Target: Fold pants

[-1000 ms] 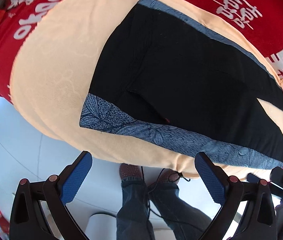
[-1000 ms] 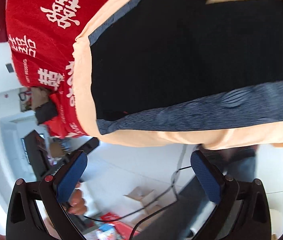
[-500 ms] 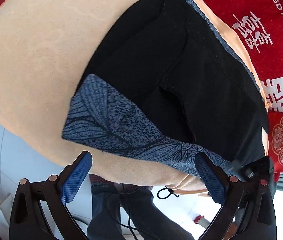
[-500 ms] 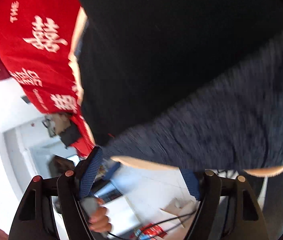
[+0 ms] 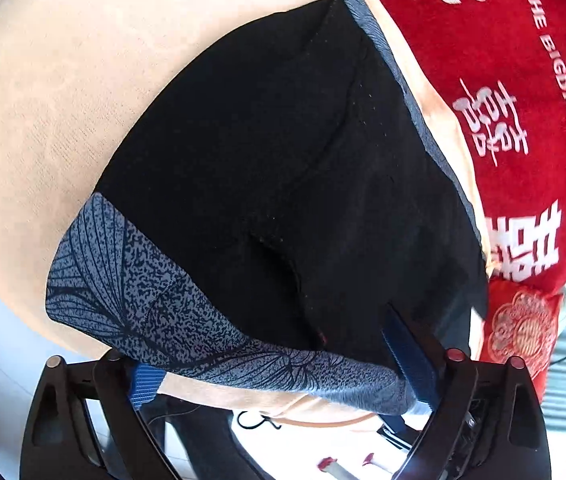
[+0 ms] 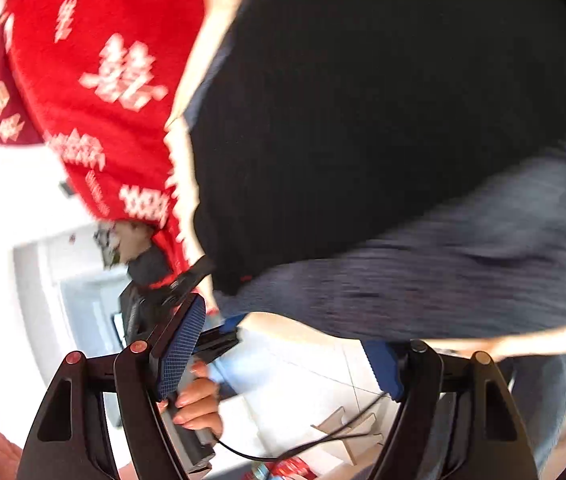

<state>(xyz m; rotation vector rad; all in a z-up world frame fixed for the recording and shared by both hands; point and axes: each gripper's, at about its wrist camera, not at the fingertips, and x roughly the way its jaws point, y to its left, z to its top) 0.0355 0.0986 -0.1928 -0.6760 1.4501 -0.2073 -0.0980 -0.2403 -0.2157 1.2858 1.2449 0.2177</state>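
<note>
The black pants with a blue-grey leaf-patterned waistband (image 5: 283,184) lie flat on a peach towel (image 5: 43,120) spread over a red cloth printed with white characters (image 5: 523,80). The left gripper (image 5: 279,364) is closing its fingers, the waistband edge between them, one finger over the fabric, one below. The right gripper (image 6: 283,352) straddles the same hem, fingers fairly wide apart, contact unclear through blur.

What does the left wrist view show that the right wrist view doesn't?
Only the left wrist view: the pants' whole outline, the leaf print on the grey waistband and the left tool closing around that band. Only the right wrist view: a hand gripping a handle below the bed edge. Both: the pants, peach sheet and red blanket.
</note>
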